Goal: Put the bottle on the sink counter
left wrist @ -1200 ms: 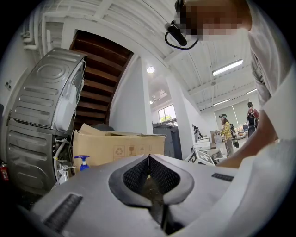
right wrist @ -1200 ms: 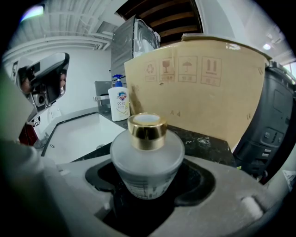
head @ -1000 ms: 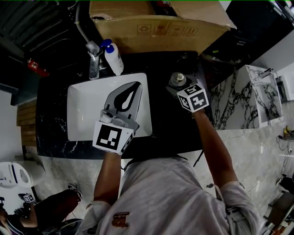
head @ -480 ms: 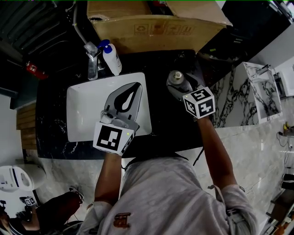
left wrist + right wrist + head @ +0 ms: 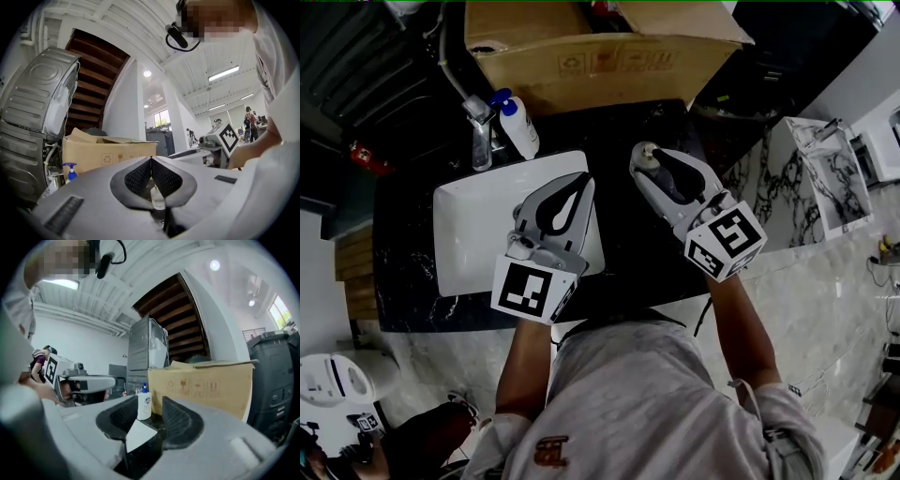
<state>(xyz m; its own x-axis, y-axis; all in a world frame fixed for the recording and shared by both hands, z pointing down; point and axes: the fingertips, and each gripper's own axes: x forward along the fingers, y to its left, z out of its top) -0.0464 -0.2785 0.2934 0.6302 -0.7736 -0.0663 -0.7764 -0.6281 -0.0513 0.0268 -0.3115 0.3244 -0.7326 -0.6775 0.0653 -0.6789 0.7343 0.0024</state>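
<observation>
Fingers [image 5: 133, 180] of the left gripper [image 5: 151, 160] met over the white sink [image 5: 469, 225] while the right gripper [image 5: 146, 405] was closing on nothing, the bottle [image 5: 646, 154] standing just beyond it on the black counter [image 5: 619, 141] before a cardboard box [image 5: 600, 56].

The sink [image 5: 473, 234] sat sunk in the surface [image 5: 647, 272], left of its middle. The faucet [image 5: 478, 131] stood behind the sink's far left corner. Just right of the faucet stood a pump bottle [image 5: 518, 127], also on the back strip of the surface. A cardboard box [image 5: 581, 61] lay behind the surface, along much of its far side, close behind the pump bottle. The bottle [image 5: 646, 157] stood on the surface to the right of the sink, near the sink's far right corner and well apart from the pump bottle. The person [image 5: 628, 403] stood at the near edge of the surface.
</observation>
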